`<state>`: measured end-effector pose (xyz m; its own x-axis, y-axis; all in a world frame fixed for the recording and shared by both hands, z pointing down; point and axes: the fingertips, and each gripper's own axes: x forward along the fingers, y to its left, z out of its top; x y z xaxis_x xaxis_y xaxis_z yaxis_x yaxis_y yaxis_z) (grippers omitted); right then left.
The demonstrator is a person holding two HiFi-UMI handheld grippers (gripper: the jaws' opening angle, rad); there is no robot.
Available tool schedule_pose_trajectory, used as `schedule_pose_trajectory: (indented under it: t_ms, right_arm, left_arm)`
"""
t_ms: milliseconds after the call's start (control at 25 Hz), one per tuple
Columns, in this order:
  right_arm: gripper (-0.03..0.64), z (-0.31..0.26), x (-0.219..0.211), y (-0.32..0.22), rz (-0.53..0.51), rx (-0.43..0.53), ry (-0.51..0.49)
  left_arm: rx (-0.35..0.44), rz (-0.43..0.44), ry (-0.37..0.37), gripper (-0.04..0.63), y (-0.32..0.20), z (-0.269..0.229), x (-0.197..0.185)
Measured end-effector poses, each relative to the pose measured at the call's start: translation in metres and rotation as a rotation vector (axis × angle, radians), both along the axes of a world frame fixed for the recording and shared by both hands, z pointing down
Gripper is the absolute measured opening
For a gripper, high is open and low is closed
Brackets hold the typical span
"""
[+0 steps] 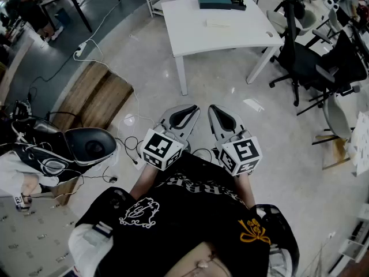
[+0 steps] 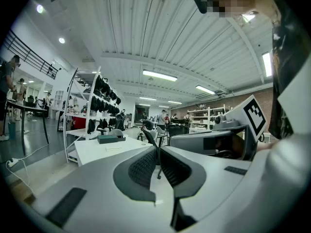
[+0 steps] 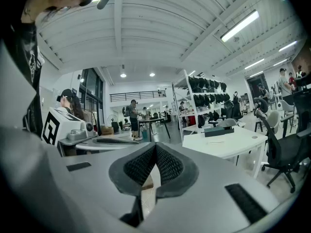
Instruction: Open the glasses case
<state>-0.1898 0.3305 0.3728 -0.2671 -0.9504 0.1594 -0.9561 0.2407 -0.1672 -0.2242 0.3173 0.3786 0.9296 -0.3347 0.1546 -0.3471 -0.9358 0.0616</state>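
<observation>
The glasses case (image 1: 214, 0), a dark teal box, lies at the far edge of the white table (image 1: 242, 33), well away from both grippers. It also shows small in the left gripper view as the case (image 2: 107, 139) and in the right gripper view as the case (image 3: 219, 132). A person holds both grippers side by side close to the body, above the floor. My left gripper (image 1: 193, 109) is shut with nothing in it, its pads meeting at the tip (image 2: 158, 149). My right gripper (image 1: 214, 109) is likewise shut and empty, the pads touching (image 3: 155, 147).
Black office chairs (image 1: 305, 56) stand right of the table. A wooden board (image 1: 95, 97) and white cables (image 1: 104, 62) lie on the floor at left, with a black rounded device (image 1: 89, 146) nearer. Shelves of dark items (image 2: 102, 106) stand behind the table.
</observation>
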Motion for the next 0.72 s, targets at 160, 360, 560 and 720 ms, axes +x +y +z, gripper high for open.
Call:
schedule_pose_trajectory:
  t_ms: [160, 360, 560, 720]
  right_arm:
    - [0.012, 0.002, -0.001, 0.004, -0.003, -0.001, -0.006]
    - [0.012, 0.004, -0.004, 0.007, -0.017, -0.002, -0.020]
    - [0.012, 0.012, -0.003, 0.004, -0.031, -0.020, -0.021]
    - [0.012, 0.014, -0.002, -0.005, -0.042, -0.031, -0.043]
  left_arm:
    - [0.005, -0.001, -0.003, 0.043, 0.004, 0.000, -0.001]
    - [0.008, -0.010, -0.004, 0.043, 0.007, 0.001, -0.003]
    - [0.005, -0.023, -0.016, 0.043, 0.006, 0.003, -0.003]
    - [0.004, -0.037, -0.036, 0.043, -0.003, 0.004, -0.003]
